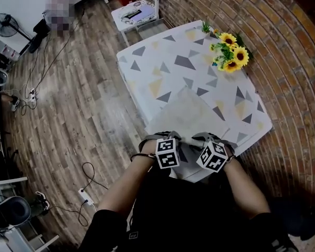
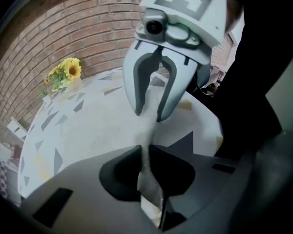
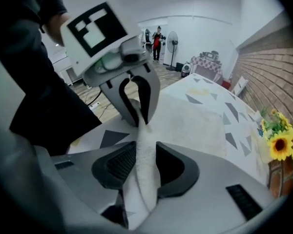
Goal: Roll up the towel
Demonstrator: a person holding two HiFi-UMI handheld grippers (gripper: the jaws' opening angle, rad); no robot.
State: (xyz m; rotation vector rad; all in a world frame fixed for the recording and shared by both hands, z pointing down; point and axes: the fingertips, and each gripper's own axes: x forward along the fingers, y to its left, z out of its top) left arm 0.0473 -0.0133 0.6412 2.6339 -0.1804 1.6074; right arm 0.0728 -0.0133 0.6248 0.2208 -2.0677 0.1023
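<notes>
A pale towel (image 1: pixel 186 114) lies flat on the near end of the table (image 1: pixel 163 62), which has a white cloth with grey and yellow triangles. Both grippers are at the towel's near edge, side by side. My left gripper (image 1: pixel 165 136) (image 2: pixel 147 152) is shut on a thin fold of the towel (image 2: pixel 102 123). A thicker fold of the towel (image 3: pixel 195 121) runs between the jaws of my right gripper (image 1: pixel 207 136) (image 3: pixel 145 155), which stand apart around it, open. Each gripper view shows the other gripper facing it across the raised fold.
A bunch of sunflowers (image 1: pixel 231 56) stands at the table's far right corner by the brick wall (image 1: pixel 283 30). A small white stand (image 1: pixel 136 12) is beyond the far end. Cables and power strips (image 1: pixel 31 96) lie on the wooden floor to the left, near a fan (image 1: pixel 4 24).
</notes>
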